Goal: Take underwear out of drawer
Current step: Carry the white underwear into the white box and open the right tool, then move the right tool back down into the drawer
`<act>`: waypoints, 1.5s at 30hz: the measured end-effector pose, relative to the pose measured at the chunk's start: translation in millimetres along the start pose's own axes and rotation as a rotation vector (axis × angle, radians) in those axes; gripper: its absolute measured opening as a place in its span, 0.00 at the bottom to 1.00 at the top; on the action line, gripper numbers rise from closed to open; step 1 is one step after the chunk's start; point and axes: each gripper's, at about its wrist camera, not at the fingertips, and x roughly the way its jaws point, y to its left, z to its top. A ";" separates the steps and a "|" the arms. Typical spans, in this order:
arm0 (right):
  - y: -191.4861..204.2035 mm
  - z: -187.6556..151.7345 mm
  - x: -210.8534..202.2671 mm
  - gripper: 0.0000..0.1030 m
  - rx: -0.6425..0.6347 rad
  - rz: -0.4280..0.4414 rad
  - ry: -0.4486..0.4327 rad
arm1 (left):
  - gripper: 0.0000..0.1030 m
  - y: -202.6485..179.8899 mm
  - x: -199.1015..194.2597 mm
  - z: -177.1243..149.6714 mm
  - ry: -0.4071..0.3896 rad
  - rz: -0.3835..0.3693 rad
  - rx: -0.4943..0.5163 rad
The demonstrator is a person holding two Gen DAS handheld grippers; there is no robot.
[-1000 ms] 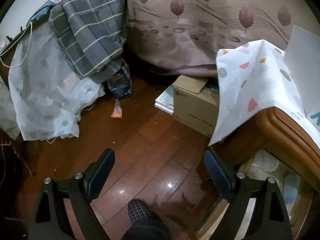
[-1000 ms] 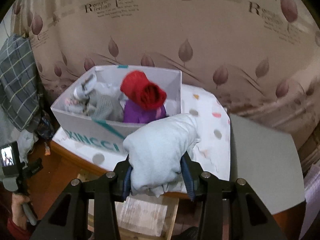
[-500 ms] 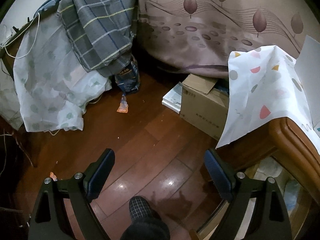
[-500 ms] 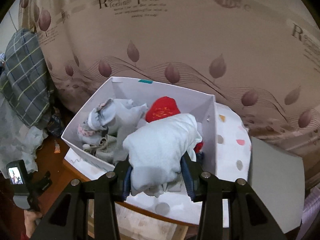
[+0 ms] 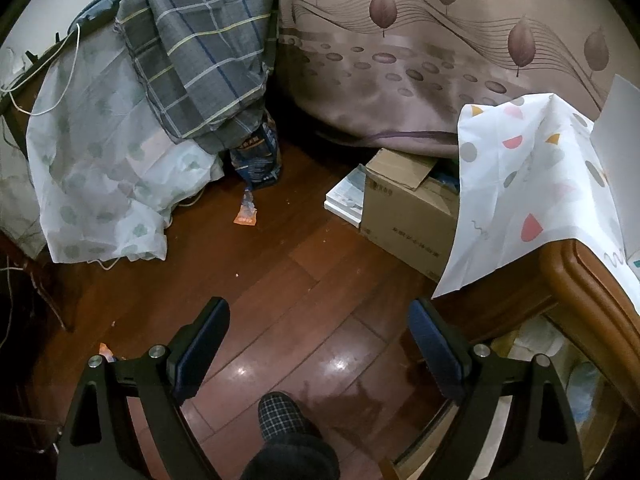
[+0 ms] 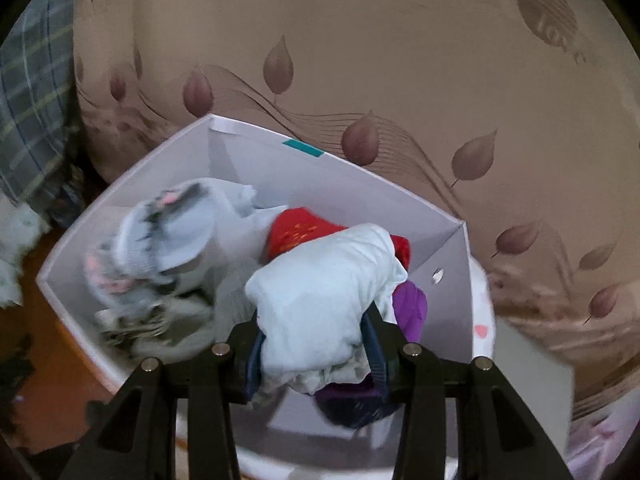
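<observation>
In the right wrist view my right gripper (image 6: 316,344) is shut on a pale blue rolled underwear (image 6: 324,300) and holds it over the near right part of a white open box (image 6: 340,176), the drawer. Inside lie a red piece (image 6: 300,232), a purple piece (image 6: 412,308) and grey and white pieces (image 6: 172,248), blurred. In the left wrist view my left gripper (image 5: 318,332) is open and empty, low over the wooden floor (image 5: 280,280), away from the box.
A wooden table edge (image 5: 580,280) with a white patterned cloth (image 5: 520,200) is at the right. A cardboard box (image 5: 408,208) stands on the floor. A plaid cloth (image 5: 200,48) and a white sheet (image 5: 100,168) cover furniture at the left. A brown curtain (image 6: 400,80) hangs behind.
My right gripper has moved forward over the box with the pale blue underwear still held; the box now sits closer and lower in view. The left gripper has shifted slightly; it stays open.
</observation>
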 end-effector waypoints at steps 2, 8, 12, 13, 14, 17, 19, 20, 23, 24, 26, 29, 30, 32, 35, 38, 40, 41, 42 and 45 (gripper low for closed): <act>-0.6 5.2 12.4 0.43 -0.011 -0.049 0.012 | 0.86 0.0 0.5 0.0 0.004 0.000 0.000; 0.8 10.5 31.0 0.51 -0.043 -0.106 0.037 | 0.86 -2.8 1.9 -0.7 0.016 -0.008 0.005; 7.3 10.5 28.7 0.59 -0.059 -0.103 0.028 | 0.86 -4.5 1.3 -1.7 0.012 -0.010 0.013; 8.8 10.5 27.1 0.63 -0.063 -0.104 0.024 | 0.86 -5.0 1.0 -1.7 0.012 -0.014 0.012; 9.4 10.4 24.3 0.65 -0.062 -0.105 0.020 | 0.86 -5.1 1.3 -2.5 0.013 -0.016 0.011; 6.3 10.8 12.7 0.73 -0.031 -0.085 0.002 | 0.86 -6.5 0.9 -3.0 0.012 -0.018 0.019; 5.0 11.2 2.0 0.77 -0.015 -0.085 -0.013 | 0.86 -7.7 0.6 -3.5 0.013 -0.020 0.021; 4.2 11.0 -4.0 0.77 -0.012 -0.083 -0.025 | 0.86 -8.2 0.9 -3.8 0.014 -0.022 0.020; 4.1 9.0 -24.2 0.77 -0.024 -0.084 -0.054 | 0.86 -11.4 0.8 -4.6 0.015 -0.024 0.034; 4.6 8.3 -29.8 0.77 -0.030 -0.087 -0.063 | 0.86 -12.3 0.9 -4.8 0.016 -0.021 0.038; 5.0 4.3 -45.5 0.77 -0.047 -0.089 -0.090 | 0.86 -12.6 0.9 -5.1 0.017 -0.024 0.041; 3.9 -8.8 -70.0 0.77 -0.055 -0.081 -0.134 | 0.86 -13.1 0.9 -5.8 0.017 -0.021 0.044; 3.8 -13.6 -76.0 0.77 -0.057 -0.074 -0.141 | 0.86 -13.6 1.2 -6.2 0.019 -0.019 0.046; 4.5 -30.0 -91.9 0.77 -0.068 -0.058 -0.167 | 0.86 -14.5 1.8 -6.5 0.021 -0.021 0.047; 8.2 -57.5 -108.2 0.77 -0.093 -0.032 -0.184 | 0.86 -14.9 1.7 -7.5 0.023 -0.019 0.053; 14.1 -92.1 -118.7 0.77 -0.118 -0.005 -0.187 | 0.86 -14.4 1.7 -7.6 0.023 -0.017 0.051; 18.8 -115.7 -119.5 0.77 -0.129 0.020 -0.189 | 0.86 -14.2 1.8 -7.7 0.023 -0.018 0.050; 22.4 -128.6 -117.7 0.77 -0.140 0.038 -0.184 | 0.87 -13.7 2.1 -7.7 0.024 -0.017 0.046; 25.7 -139.8 -115.0 0.77 -0.147 0.051 -0.181 | 0.86 -13.3 2.4 -7.9 0.026 -0.017 0.044; 39.5 -179.3 -95.3 0.77 -0.190 0.083 -0.140 | 0.86 -9.0 3.8 -7.5 0.034 -0.015 0.036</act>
